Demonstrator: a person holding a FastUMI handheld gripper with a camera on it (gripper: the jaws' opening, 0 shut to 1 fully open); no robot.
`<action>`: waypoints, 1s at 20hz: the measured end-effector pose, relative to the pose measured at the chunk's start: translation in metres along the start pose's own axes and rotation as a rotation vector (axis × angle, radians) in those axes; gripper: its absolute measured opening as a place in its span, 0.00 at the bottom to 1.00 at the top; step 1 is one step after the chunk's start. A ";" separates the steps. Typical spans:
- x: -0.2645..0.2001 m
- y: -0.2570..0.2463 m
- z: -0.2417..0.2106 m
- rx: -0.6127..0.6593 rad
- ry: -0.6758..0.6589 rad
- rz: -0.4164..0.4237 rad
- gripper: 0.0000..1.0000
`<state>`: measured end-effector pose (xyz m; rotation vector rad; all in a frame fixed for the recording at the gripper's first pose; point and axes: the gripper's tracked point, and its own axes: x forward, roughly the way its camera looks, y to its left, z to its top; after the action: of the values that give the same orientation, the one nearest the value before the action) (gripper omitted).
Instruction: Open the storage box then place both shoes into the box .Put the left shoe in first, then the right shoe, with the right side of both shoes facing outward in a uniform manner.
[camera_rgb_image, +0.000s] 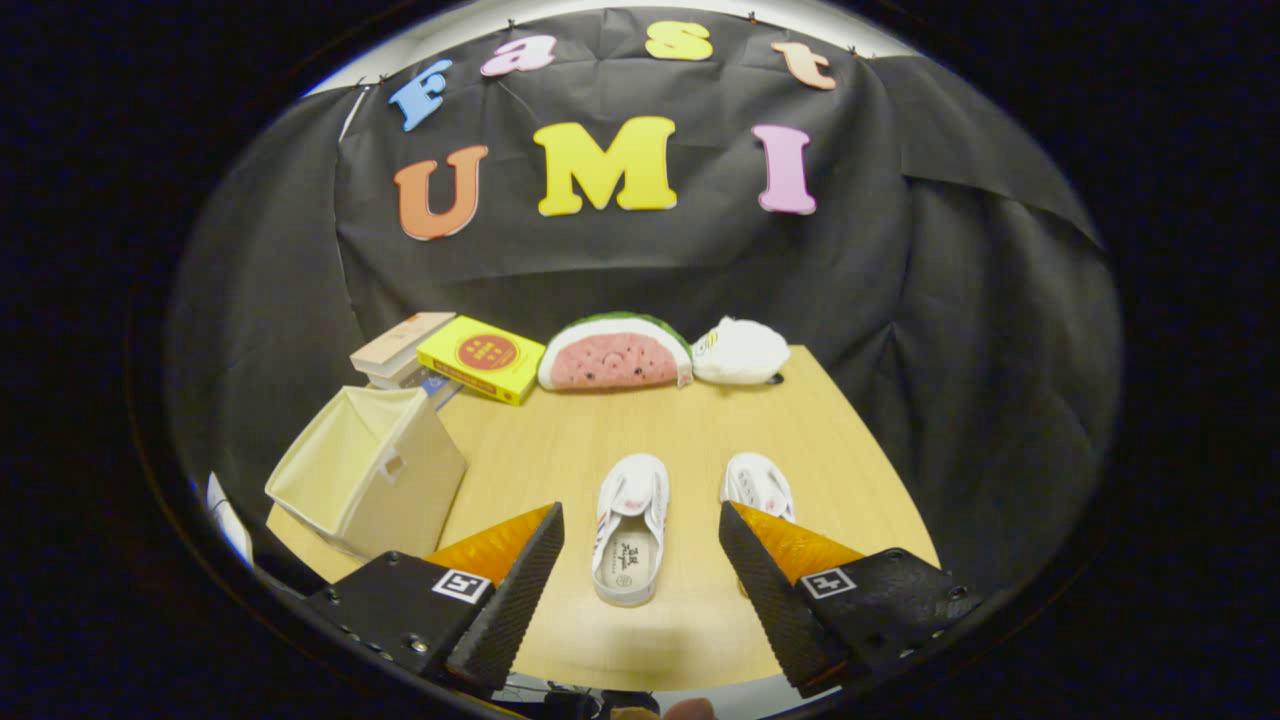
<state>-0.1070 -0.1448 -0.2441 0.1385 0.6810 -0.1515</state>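
Tabletop (690, 440), light wood, carries everything; its near edge is cut off below the fingers.

Storage box (365, 470): 1, cream fabric, at the tabletop's left edge, well left of the shoes. It's tipped w/ the open mouth facing up and left; inside looks bare as far as can be seen. The lower corner is hidden behind the left finger's base.

Watermelon-slice plush (613, 355): 1, at the far side of the tabletop, centre. Touching or just beside it on the right is a white plush (740, 350), 1; shape hard to make out.

Books: a yellow book (482, 358) lies flat left of the watermelon plush, and a small stack of books (400, 352), approx 2-3, sits just behind the box; count unclear since they overlap.

Gripper (640, 575): fingers spread wide, holding nothing, touching nothing. Both hover over the near part of the tabletop.

Shoes: 2, white, toes pointing away. The left shoe (630, 525) lies between the fingers, nearer the left one, whole outline visible, insole print too small to read. The right shoe (758, 485) sits just beside it to the right; its heel half is hidden behind the right finger. Both are outside the box.
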 end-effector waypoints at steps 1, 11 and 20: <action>0.013 -0.005 -0.011 -0.003 0.031 0.001 0.96; 0.147 -0.022 -0.075 0.017 0.247 0.075 0.94; 0.171 -0.004 -0.092 0.095 0.394 0.173 0.50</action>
<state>-0.0335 -0.1485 -0.4234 0.3230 1.0507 0.0122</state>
